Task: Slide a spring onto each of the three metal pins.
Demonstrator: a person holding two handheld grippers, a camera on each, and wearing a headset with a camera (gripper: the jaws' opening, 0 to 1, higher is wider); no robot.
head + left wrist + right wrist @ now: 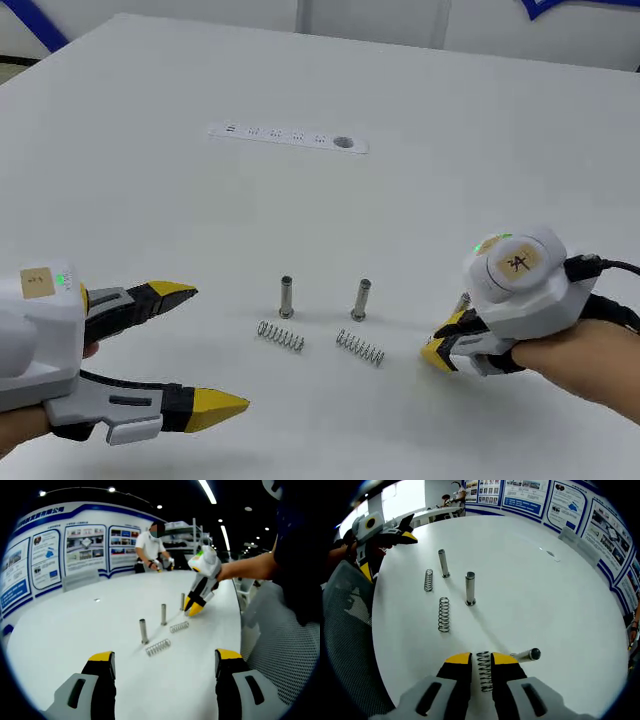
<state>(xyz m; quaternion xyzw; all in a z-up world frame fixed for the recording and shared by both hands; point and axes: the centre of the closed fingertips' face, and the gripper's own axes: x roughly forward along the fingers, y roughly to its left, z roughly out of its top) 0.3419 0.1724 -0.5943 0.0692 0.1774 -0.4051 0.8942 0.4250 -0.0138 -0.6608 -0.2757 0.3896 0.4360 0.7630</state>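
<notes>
In the head view the white table (420,200) carries two metal pins standing upright near the middle, the left pin (286,297) and the middle pin (361,299). A loose spring lies flat just on the near side of each: the left spring (280,336) and the middle spring (360,348). The left gripper (195,348) hovers at the near left with its yellow-tipped jaws spread wide and nothing between them. The right gripper (440,352) is tipped down to the table right of the middle spring; from here I cannot tell how its jaws stand. A white power strip (288,137) lies far back. In the left gripper view its own jaws rise wide apart around bare table, the left gripper (165,657) pointing at the row of parts. The left pin (143,631) and left spring (158,647) are nearest, then the middle pin (163,614) and middle spring (179,626). Farthest is a third pin (182,601), upright and just beside the tips of the right gripper (192,609). A person (150,545) stands at the far edge before a poster wall (60,550). In the right gripper view the right gripper (481,659) is clamped on the held spring (484,670), which runs lengthwise between the yellow tips. The third pin (526,655) shows just right of them. Beyond are the middle spring (443,614), middle pin (470,588), left spring (428,580) and left pin (442,563). The left gripper (407,528) is at the far left.
</notes>
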